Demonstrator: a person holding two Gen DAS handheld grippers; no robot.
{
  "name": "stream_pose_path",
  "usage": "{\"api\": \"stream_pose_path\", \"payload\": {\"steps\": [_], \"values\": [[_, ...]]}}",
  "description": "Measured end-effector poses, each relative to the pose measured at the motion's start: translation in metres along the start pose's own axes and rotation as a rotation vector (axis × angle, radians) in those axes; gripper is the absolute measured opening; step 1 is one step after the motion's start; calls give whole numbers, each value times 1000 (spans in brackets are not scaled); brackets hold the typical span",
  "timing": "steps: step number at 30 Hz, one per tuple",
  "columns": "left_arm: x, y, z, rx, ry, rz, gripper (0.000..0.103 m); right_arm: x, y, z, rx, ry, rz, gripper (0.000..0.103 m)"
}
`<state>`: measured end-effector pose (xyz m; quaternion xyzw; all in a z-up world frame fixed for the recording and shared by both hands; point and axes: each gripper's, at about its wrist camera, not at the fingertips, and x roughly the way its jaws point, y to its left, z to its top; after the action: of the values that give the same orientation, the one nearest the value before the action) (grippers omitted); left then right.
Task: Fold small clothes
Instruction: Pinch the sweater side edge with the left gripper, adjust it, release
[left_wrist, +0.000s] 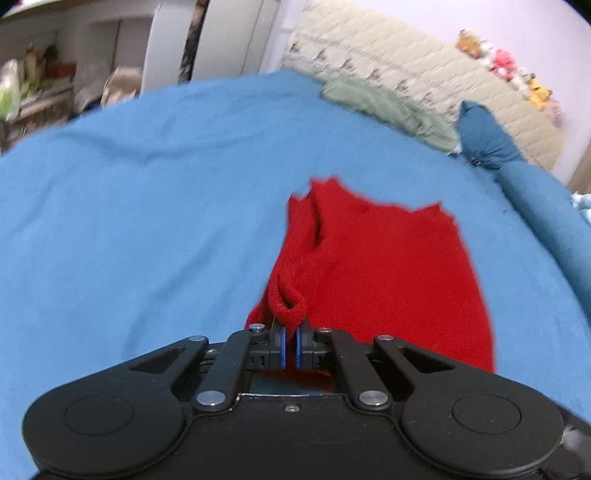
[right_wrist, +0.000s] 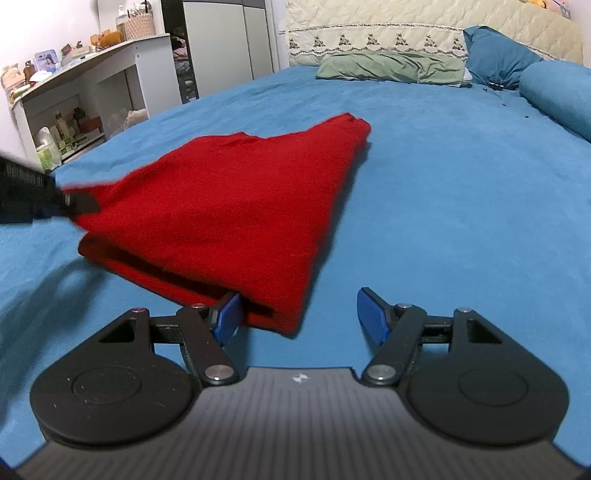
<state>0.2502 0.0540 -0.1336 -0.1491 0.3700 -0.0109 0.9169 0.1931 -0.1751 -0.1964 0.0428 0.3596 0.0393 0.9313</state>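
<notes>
A blue bed sheet (right_wrist: 443, 184) fills most of both views and serves as the flat surface for folding, with a green pillow (right_wrist: 391, 68) and a darker blue pillow (right_wrist: 495, 51) pushed to the upper right against the quilted headboard (right_wrist: 406, 22), well apart from the work. A white shelf unit (right_wrist: 92, 85) with bottles stands at the upper left of the right wrist view. The red garment (right_wrist: 229, 206) lies in the middle of that view, already doubled over by the look of its layered near edge, and narrows toward the far end. The left gripper (left_wrist: 290, 341), at the bottom centre of its own view, is pinched tight on a rolled edge of the red cloth, probably to lift that side for the next fold. The right gripper (right_wrist: 299, 314) stands wide apart and holds nothing; its left pad (right_wrist: 229, 314) sits at the near corner of the garment, seemingly ready to take it.
</notes>
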Motion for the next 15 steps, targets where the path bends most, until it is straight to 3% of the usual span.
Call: {"api": "stream_pose_path", "payload": {"steps": [3,9,12,15], "values": [[9,0,-13,26,-10,18,6,0,-2,-1,-2,2,-17,83],[-15,-6,-12,92,-88,61,30,-4,-8,0,-28,9,-23,83],[-4,4,-10,92,-65,97,34,-6,-13,-2,-24,4,-28,83],[6,14,-11,75,-33,88,37,-6,-20,-4,-5,7,-40,82]]}}
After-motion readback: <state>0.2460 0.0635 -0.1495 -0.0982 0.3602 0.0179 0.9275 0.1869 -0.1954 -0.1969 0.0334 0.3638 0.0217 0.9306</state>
